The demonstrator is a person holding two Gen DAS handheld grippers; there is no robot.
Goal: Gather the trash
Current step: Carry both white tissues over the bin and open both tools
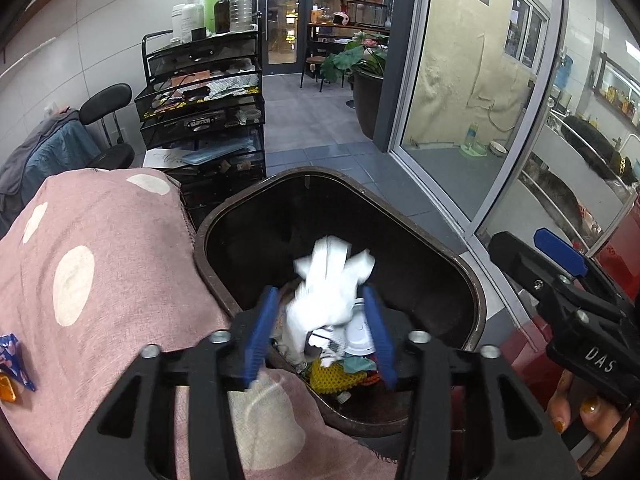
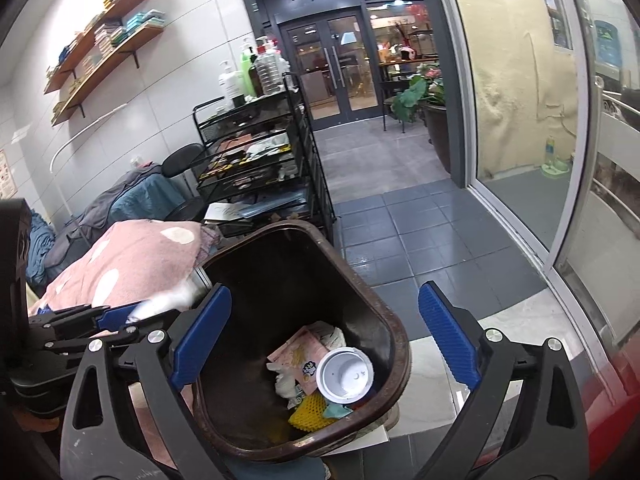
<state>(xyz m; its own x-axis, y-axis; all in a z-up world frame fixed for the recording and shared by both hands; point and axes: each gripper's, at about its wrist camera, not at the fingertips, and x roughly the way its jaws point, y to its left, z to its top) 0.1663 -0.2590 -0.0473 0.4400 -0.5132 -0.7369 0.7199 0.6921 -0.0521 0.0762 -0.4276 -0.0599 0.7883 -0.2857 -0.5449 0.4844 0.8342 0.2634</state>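
Far left, on the pink polka-dot cloth: a blue-patterned wrapper and an orange scrap, both apparently still to collect. They look light and crinkly, likely slippery; a pinch across a flat edge would suit.

Left tool: over the brown trash bin, fingers spread, crumpled white tissue between them and blurred. Cannot tell whether it touches either finger. Soft, near weightless, compressible; any fold gives purchase.

Bin holds a white plastic lid, pink packet, yellow foam net.

Right tool: spread wide, empty, over the bin mouth.
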